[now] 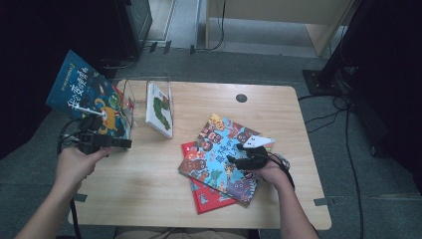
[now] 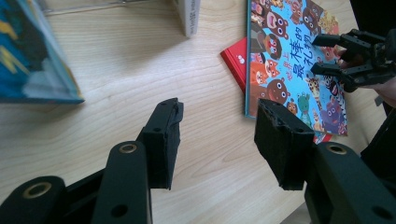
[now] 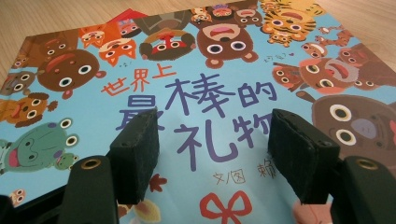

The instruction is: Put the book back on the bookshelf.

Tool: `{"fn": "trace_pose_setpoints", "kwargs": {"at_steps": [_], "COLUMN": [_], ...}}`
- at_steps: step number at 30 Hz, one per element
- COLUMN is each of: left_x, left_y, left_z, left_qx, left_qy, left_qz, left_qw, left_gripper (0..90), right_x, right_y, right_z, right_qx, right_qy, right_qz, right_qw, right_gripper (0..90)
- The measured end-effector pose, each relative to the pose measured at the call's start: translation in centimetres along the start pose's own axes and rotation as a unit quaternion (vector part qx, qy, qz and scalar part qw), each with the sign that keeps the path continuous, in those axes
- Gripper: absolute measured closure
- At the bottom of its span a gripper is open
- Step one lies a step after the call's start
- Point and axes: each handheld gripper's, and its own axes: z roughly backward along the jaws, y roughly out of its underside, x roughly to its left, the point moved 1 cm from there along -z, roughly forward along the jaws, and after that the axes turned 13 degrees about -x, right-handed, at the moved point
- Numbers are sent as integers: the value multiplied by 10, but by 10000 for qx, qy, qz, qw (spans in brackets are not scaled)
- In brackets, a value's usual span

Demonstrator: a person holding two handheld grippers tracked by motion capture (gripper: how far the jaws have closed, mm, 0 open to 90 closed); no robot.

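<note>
A light-blue picture book (image 1: pixel 219 149) (image 2: pixel 289 56) (image 3: pixel 210 70) with cartoon animals lies flat at the table's right middle, on top of a red book (image 1: pixel 209 196) (image 2: pixel 236 58) (image 3: pixel 123 16). My right gripper (image 1: pixel 235 153) (image 2: pixel 317 55) (image 3: pixel 212 119) hovers just over that cover, jaws open with nothing between them. My left gripper (image 1: pixel 124 143) (image 2: pixel 218 109) is near the table's left edge over bare wood, also open and holding nothing. A dark-blue book (image 1: pixel 82 92) (image 2: pixel 23 56) leans tilted at the far left, just beside the left gripper.
A clear acrylic rack (image 1: pixel 144 80) at the back left holds a white book (image 1: pixel 160 110) (image 2: pixel 189 16) with a green figure, standing on edge. A round cable hole (image 1: pixel 241 97) sits at the back of the wooden table (image 1: pixel 149 184). Cables run on the floor (image 1: pixel 348 149) to the right.
</note>
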Motion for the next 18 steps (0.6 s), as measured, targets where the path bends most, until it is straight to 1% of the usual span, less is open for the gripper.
{"fn": "trace_pose_setpoints", "kwargs": {"at_steps": [4, 8, 12, 15, 18], "left_x": [-1, 0, 1, 1, -1], "left_y": [1, 3, 3, 4, 5], "left_z": [-13, -26, -39, -47, -54], "left_qx": [41, 72, 104, 88, 72], "left_qy": [62, 50, 86, 55, 104], "left_qz": [-61, -132, -134, -248, -337], "left_qw": [10000, 9999, 9998, 9996, 9994], "left_gripper": [504, 505, 506, 503, 503], "right_x": [1, 1, 3, 3, 4], "right_y": [1, 3, 4, 5, 5], "right_z": [2, 4, 6, 7, 7], "right_qx": [-17, -35, -48, -63, -66], "right_qy": [21, 22, 59, 60, 79], "right_qz": [2, 53, 41, 72, 61], "right_qw": [10000, 10000, 10000, 9999, 9999], "right_gripper": [340, 340, 339, 337, 331]}}
